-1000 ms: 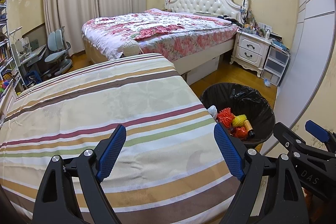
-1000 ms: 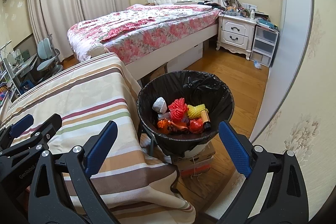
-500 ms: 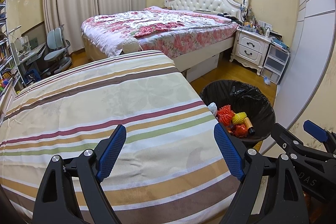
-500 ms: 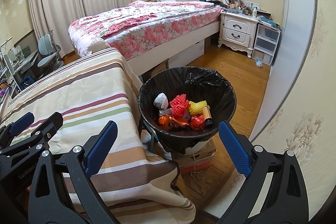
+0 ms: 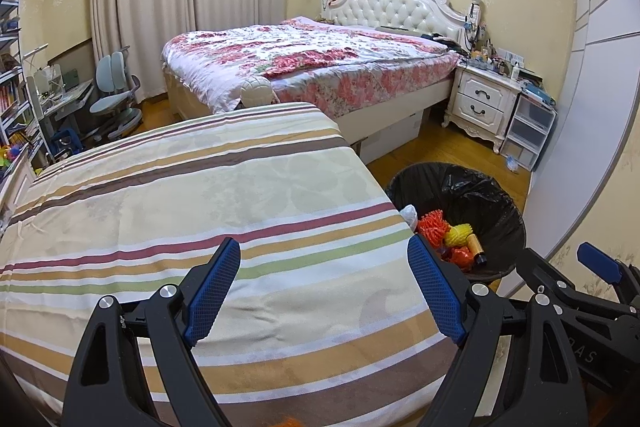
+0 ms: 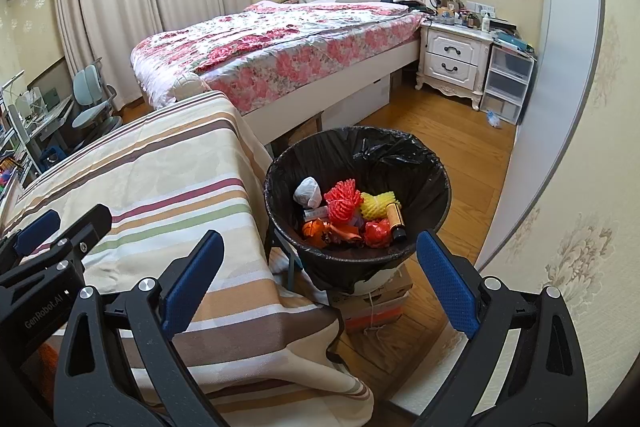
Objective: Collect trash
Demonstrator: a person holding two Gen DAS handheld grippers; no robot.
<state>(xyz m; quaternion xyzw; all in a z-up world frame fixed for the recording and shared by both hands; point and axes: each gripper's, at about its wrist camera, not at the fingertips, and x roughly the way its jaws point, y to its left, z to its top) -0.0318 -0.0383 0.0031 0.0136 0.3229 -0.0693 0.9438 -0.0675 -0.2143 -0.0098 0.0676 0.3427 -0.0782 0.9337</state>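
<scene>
A black-lined trash bin (image 6: pixel 420 163) stands on the floor beside the striped table; it also shows in the left wrist view (image 5: pixel 504 203). Inside lie a red foam net (image 6: pixel 341 202), a yellow foam net (image 6: pixel 375 203), a white crumpled wad (image 6: pixel 307 191), a brown bottle (image 6: pixel 395 221) and red and orange wrappers (image 6: pixel 376 233). My left gripper (image 5: pixel 325 291) is open and empty over the striped cloth (image 5: pixel 200 195). My right gripper (image 6: pixel 320 287) is open and empty, in front of the bin.
A floral bed (image 5: pixel 312 67) stands behind the table. A white nightstand (image 6: pixel 452 61) and plastic drawers (image 6: pixel 506 83) stand at the right wall. A desk chair (image 5: pixel 116 95) is at the left. A cardboard box (image 6: pixel 376 303) sits under the bin.
Both views have shifted slightly, as if the grippers rose or tilted a little. Both grippers stay open and empty. The bin's contents have not moved.
</scene>
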